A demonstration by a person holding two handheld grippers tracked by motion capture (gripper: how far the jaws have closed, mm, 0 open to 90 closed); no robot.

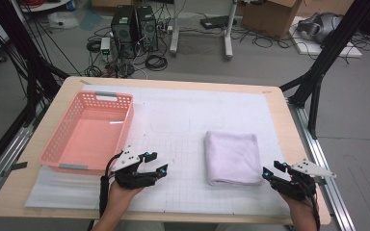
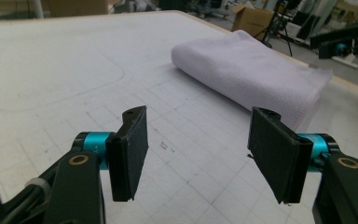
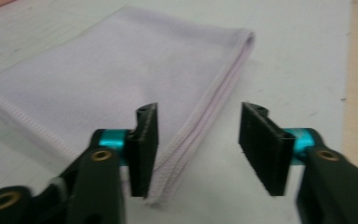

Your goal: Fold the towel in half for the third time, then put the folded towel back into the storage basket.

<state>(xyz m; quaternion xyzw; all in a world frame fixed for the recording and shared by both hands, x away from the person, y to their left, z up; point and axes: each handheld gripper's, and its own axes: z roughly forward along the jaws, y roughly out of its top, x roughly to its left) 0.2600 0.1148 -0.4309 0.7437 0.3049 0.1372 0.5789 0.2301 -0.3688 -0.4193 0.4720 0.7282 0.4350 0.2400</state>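
The folded towel (image 1: 231, 157) lies flat on the worktop (image 1: 279, 125), right of the middle, and both tongs are apart and hold nothing. To pick it up well, the right tongs (image 3: 198, 144) should slide low over the near folded edge and pinch all the layers. The left tongs (image 1: 152, 162) wait between towel and pink basket (image 1: 53, 144), with lots of bare room, but the worktop's right edge is close.

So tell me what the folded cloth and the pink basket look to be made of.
Folded cloth: soft lilac textile, probably microfibre or terry; matte nap, stitched hem along its edges.
Pink basket: likely moulded plastic; slightly glossy, walls pierced with even rows of holes.
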